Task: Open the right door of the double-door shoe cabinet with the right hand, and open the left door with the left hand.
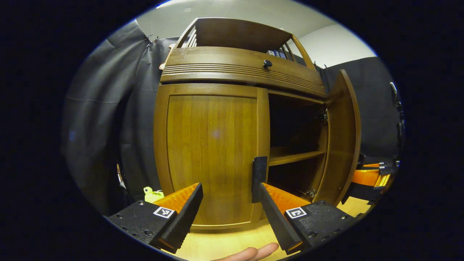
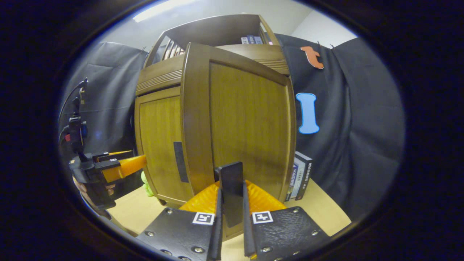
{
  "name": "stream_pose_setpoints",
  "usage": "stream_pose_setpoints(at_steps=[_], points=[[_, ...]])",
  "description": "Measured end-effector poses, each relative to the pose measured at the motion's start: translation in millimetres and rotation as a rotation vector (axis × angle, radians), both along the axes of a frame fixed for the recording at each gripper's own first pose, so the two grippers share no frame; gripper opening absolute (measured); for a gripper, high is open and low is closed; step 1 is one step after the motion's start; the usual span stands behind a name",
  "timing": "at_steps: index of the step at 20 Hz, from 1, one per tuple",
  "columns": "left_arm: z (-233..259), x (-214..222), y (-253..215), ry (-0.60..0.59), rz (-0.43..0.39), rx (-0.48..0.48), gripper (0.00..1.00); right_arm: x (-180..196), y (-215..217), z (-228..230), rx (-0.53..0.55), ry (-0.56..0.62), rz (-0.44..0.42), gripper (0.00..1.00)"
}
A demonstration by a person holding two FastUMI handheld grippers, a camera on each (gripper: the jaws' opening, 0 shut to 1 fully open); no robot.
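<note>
Right gripper [image 2: 231,232] clamped on the black handle [image 2: 231,192] of the right door [image 2: 250,127], both fingers pressed flat against that upright bar in the right gripper view. Right door swung well out from the shoe cabinet [image 1: 232,61], seen nearly edge-on at the right of the left gripper view [image 1: 342,141], with a dark interior and a wooden shelf [image 1: 295,156] exposed behind it. Left gripper [image 1: 226,214] spread wide, fingers apart and holding nothing, aimed at the left door [image 1: 212,152]. Left door closed, flush with the cabinet front, its own black handle [image 1: 259,177] standing upright at the inner edge, just above the left gripper's right-hand finger but apart from it. Small dark knob [image 1: 267,63] on the drawer band above both doors. Green toy [image 1: 152,195] low beside the cabinet's left corner. Fingertip [image 1: 253,252] of a hand at the bottom edge. Books [image 2: 300,176] leaning by the cabinet's right side on the pale wooden floor [image 2: 326,214].
</note>
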State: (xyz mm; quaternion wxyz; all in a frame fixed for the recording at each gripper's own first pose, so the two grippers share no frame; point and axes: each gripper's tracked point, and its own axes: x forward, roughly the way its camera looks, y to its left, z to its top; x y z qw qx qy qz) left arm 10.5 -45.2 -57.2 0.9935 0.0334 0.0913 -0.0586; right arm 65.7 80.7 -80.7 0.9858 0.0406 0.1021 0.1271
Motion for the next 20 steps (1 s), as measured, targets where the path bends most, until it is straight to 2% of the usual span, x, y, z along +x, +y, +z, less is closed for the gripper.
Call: stream_pose_setpoints(at_steps=[1, 2, 4, 5, 6, 8, 9, 11, 12, 13, 14, 15, 16, 17, 18, 20], points=[[1, 0, -1, -0.001, -0.003, -0.005, 0.96, -3, -7, -2, -0.020, 0.003, -0.016, 0.25], [0, -1, -4, 0.002, -0.006, -0.010, 0.92, -10, -19, -5, -0.034, 0.010, -0.030, 0.23], [-1, -2, -10, 0.008, -0.014, -0.019, 0.96, -12, -29, -5, -0.005, 0.023, -0.048, 0.24], [-2, -3, -13, 0.006, -0.019, -0.016, 0.96, -12, -33, -5, 0.017, 0.028, -0.049, 0.23], [-4, -3, -16, 0.006, -0.022, -0.010, 0.92, -13, -37, -7, 0.029, 0.038, -0.057, 0.23], [-8, -4, -22, 0.009, -0.027, 0.005, 0.92, -14, -48, -7, 0.023, 0.041, -0.083, 0.23], [-10, -5, -24, 0.012, -0.029, 0.012, 0.95, -14, -56, -7, 0.012, 0.040, -0.101, 0.23], [-17, -4, -31, 0.017, -0.034, 0.022, 0.95, -11, -77, -15, 0.000, 0.040, -0.151, 0.23], [-19, -3, -33, 0.019, -0.037, 0.026, 0.92, -12, -87, -20, 0.003, 0.047, -0.178, 0.23], [-21, -2, -35, 0.021, -0.038, 0.027, 0.92, -17, -102, -13, 0.017, 0.037, -0.217, 0.05], [-25, -1, -37, 0.026, -0.041, 0.033, 0.92, -11, -118, -20, 0.002, 0.045, -0.236, 0.02], [-28, 1, -39, 0.031, -0.043, 0.040, 0.92, -9, -132, -16, -0.022, 0.032, -0.242, 0.02], [-30, 2, -40, 0.036, -0.046, 0.046, 0.92, -6, -139, -18, -0.011, 0.032, -0.218, 0.01], [-32, 2, -41, 0.038, -0.045, 0.048, 0.96, -3, -143, -18, 0.000, 0.029, -0.192, 0.01], [-35, 3, -42, 0.041, -0.043, 0.047, 0.92, -2, -150, -18, -0.006, 0.025, -0.178, 0.01], [-37, 6, -43, 0.048, -0.043, 0.039, 0.96, 3, -164, -20, 0.004, 0.031, -0.157, 0.01]])
